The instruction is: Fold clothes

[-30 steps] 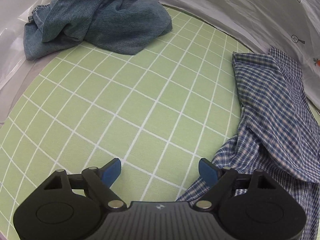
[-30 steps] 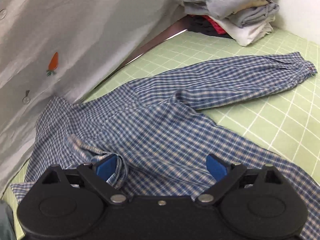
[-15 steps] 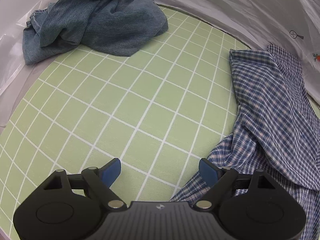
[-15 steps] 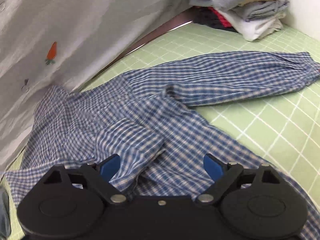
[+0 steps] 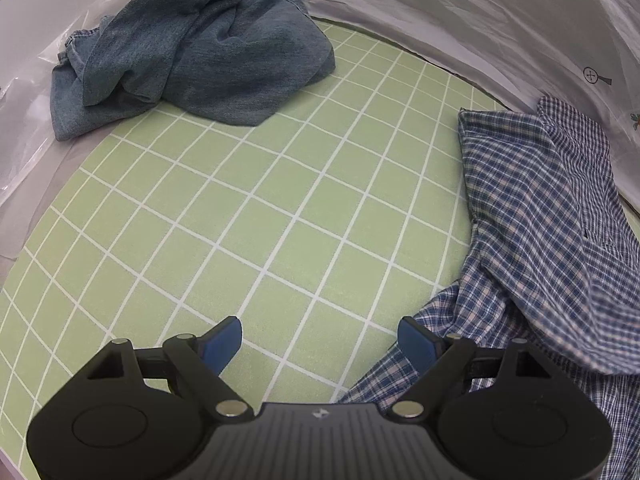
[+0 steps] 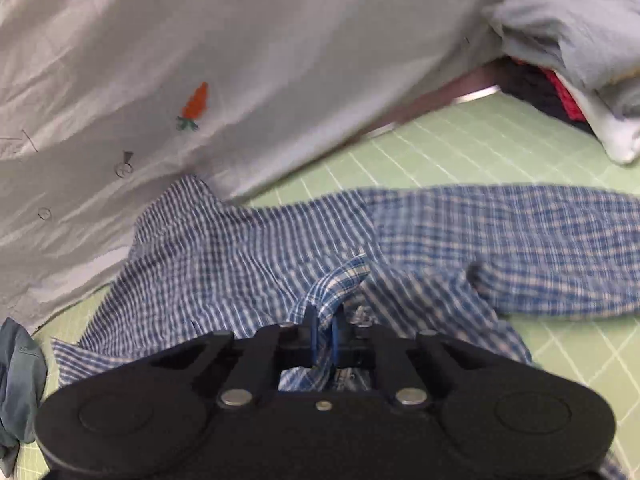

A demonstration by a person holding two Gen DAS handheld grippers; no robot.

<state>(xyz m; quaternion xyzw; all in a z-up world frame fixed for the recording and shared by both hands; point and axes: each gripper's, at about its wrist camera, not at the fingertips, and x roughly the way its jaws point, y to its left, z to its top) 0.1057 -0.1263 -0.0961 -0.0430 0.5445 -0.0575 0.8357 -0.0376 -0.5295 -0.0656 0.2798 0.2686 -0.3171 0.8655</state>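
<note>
Right gripper (image 6: 324, 334) pinched a raised fold of the plaid shirt (image 6: 248, 256), sleeve running rightward. Left gripper (image 5: 320, 344) hung wide, empty; the shirt lay just to its right.

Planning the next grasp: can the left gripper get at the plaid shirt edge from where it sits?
Probably yes. The left gripper is open over bare green mat, and the plaid shirt edge lies beside its right finger with nothing between. The denim garment is far off.

Green gridded mat (image 5: 280, 216) and grey backdrop sheet (image 6: 280, 40)

A small orange carrot print (image 6: 195, 104) marks the sheet, which hangs behind the mat's far edge.
</note>
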